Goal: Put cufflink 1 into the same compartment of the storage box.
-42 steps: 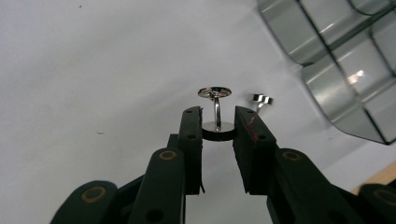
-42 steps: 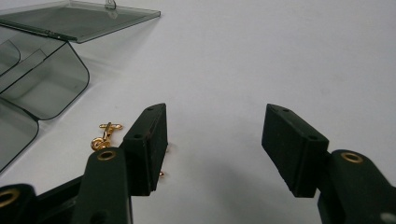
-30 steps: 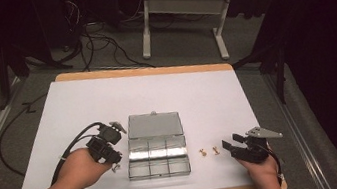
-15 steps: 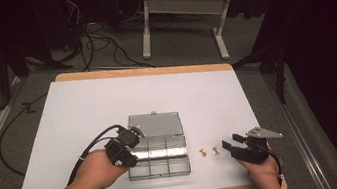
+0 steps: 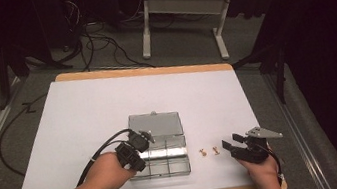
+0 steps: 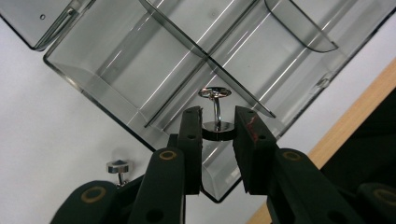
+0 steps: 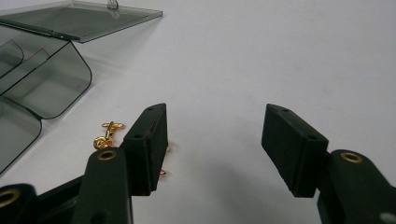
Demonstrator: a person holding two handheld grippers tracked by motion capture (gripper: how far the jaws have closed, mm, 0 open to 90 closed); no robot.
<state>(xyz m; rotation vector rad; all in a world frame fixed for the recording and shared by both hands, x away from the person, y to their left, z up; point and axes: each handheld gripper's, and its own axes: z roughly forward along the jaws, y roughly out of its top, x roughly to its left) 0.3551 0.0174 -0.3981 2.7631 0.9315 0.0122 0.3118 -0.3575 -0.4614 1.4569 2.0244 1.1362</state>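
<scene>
Jaws of the left gripper point(image 6: 217, 133) clamp a silver cufflink point(image 6: 215, 112) over the clear compartment box point(image 6: 140, 60); right gripper point(image 7: 215, 149) gapes empty, gold cufflinks point(image 5: 209, 151) left on the worktop point(image 5: 82, 107).

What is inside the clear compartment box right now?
The clear compartment box looks empty where visible; the left gripper holds a silver cufflink over it. Its jaws hide the near corner.
</scene>
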